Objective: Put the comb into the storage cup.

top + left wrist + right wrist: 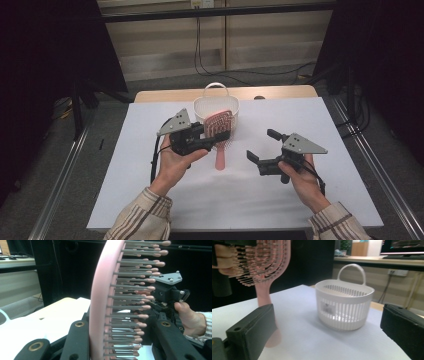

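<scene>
A pink hairbrush (218, 126) stands upright in front of the white basket (200, 107), bristles toward my right side and handle pointing down to the sheet. My left gripper (212, 137) is shut on its head. In the left gripper view the two black jaws press the pink back and the bristle side of the hairbrush (100, 302). My right gripper (260, 144) is open to the right of the brush, with nothing between its jaws. In the right gripper view the hairbrush (264, 265) is at upper left and the basket (344, 307) sits ahead between the spread jaws.
A white sheet (150, 200) covers the table, with a wooden strip (165, 95) bare at the far edge. The slotted basket has an arched handle (216, 86). Metal rails (60, 185) run along both sides of the table. Cables lie on the floor beyond.
</scene>
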{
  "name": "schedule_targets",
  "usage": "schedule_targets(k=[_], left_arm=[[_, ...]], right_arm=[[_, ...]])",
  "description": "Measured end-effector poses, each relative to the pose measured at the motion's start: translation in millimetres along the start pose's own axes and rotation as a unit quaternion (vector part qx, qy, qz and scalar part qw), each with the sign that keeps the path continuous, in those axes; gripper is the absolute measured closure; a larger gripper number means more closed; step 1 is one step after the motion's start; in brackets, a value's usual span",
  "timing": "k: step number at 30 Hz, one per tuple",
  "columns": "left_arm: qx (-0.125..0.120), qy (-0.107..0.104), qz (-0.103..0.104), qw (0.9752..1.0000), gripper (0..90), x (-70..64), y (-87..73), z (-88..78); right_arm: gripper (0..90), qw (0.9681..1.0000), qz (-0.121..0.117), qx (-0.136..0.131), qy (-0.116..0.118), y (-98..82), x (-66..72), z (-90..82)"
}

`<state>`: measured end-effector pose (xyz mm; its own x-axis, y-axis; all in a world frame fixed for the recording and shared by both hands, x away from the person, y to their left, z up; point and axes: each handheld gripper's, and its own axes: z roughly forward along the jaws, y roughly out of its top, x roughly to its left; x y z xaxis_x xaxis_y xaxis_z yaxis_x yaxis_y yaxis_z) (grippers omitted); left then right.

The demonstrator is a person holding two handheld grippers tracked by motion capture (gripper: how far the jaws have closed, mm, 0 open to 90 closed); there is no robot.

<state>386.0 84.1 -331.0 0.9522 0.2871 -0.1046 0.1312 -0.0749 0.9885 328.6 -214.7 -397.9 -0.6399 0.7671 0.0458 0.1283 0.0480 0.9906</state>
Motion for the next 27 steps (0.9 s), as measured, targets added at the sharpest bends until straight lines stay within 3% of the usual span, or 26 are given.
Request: schedule_targets(k=[6,12,27], left_arm=[[-0.006,0.008,-0.005,0.9999,62.9,3.3,1.0,-6.1],[-0.007,0.016,-0.006,0.9998,62.9,4.6,2.0,-8.5],[-0.019,0.041,-0.007,0.9990,62.9,11.2,10.2,-24.0]], right_arm=[[0.0,0.9990,-0.005,-0.027,-0.037,1.8,-3.5,-14.6],[0.0,0.9977,-0.005,-0.022,-0.064,-5.6,-9.2,-23.7],[0.5,0.9950,-0.003,-0.013,-0.099,-19.9,-10.4,-42.1]])
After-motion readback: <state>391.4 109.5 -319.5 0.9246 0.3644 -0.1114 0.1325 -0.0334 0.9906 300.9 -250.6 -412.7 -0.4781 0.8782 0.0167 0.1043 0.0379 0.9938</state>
